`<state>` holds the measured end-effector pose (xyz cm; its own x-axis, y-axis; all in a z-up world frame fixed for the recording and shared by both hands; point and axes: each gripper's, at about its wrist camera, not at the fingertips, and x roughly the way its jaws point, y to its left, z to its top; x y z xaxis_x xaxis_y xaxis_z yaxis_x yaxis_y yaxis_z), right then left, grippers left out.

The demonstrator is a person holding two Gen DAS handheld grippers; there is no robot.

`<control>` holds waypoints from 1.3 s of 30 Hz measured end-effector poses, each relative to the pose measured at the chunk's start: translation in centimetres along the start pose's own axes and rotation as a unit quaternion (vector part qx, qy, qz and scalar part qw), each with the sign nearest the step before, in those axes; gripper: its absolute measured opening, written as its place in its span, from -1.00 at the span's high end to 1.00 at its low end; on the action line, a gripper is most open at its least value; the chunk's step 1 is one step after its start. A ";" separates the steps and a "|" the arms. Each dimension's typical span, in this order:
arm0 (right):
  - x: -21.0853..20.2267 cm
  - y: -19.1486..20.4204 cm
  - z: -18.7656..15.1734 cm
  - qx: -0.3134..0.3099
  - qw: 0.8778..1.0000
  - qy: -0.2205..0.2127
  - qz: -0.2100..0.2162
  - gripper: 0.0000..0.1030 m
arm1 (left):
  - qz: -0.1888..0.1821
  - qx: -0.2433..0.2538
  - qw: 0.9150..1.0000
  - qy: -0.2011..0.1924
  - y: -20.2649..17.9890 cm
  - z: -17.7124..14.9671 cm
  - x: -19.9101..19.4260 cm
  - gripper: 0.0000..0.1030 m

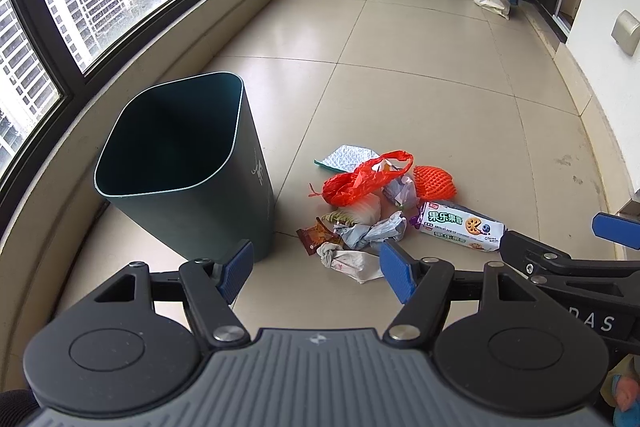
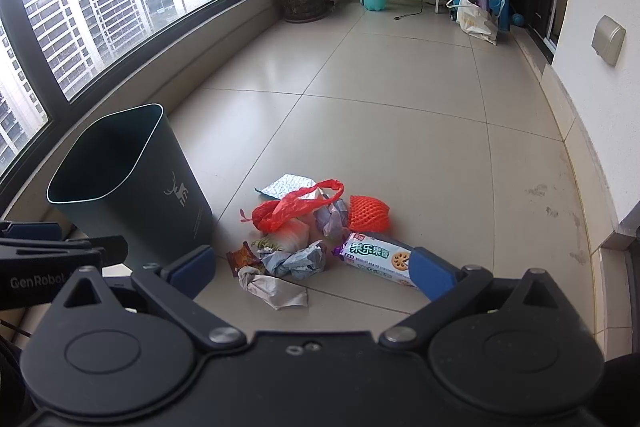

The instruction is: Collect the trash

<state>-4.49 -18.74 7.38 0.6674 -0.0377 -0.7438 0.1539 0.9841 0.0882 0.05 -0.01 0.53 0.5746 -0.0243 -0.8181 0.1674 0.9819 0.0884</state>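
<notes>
Start of collection: both tools, left tool (image 1: 316, 273) and right tool (image 2: 314, 269), apart and empty above floor litter; next, clamping crumpled paper (image 1: 352, 263), then dropping into bin (image 1: 172, 167) at left.

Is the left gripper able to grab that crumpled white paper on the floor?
Probably yes. The left gripper is open and the crumpled white paper lies at the near edge of the pile, nothing covering it. It just needs lowering.

Trash pile (image 1: 372, 211) sits on open tile floor (image 1: 440, 99); clear approach from 12, 2 and 6 o'clock. Dark green bin (image 1: 188, 171) stands upright just beside it at 9 o'clock, blocking that side. Window ledge (image 1: 132, 75) behind bin. Wall (image 1: 608, 75) at 3 o'clock, well apart.
</notes>
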 end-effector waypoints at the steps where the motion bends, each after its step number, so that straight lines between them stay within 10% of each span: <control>1: 0.0 0.0 0.0 0.000 1.000 0.000 0.000 -0.99 | 0.000 -0.001 1.000 0.000 0.1 0.0 0.0 -0.34; 19: 0.5 -0.2 0.3 0.003 1.000 0.015 -0.002 -0.98 | -0.018 -0.016 1.000 0.008 1.5 0.9 0.2 -0.34; 39: 3.9 1.6 9.1 -0.102 0.995 -0.003 -0.017 -0.98 | 0.030 -0.041 0.999 0.000 8.7 8.6 2.5 -0.34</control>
<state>4.99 -18.94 10.69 0.6681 -0.0725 -0.7405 0.0262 0.9969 -0.0739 9.87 6.88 4.15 0.5813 0.0343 -0.8130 0.0676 0.9936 0.0903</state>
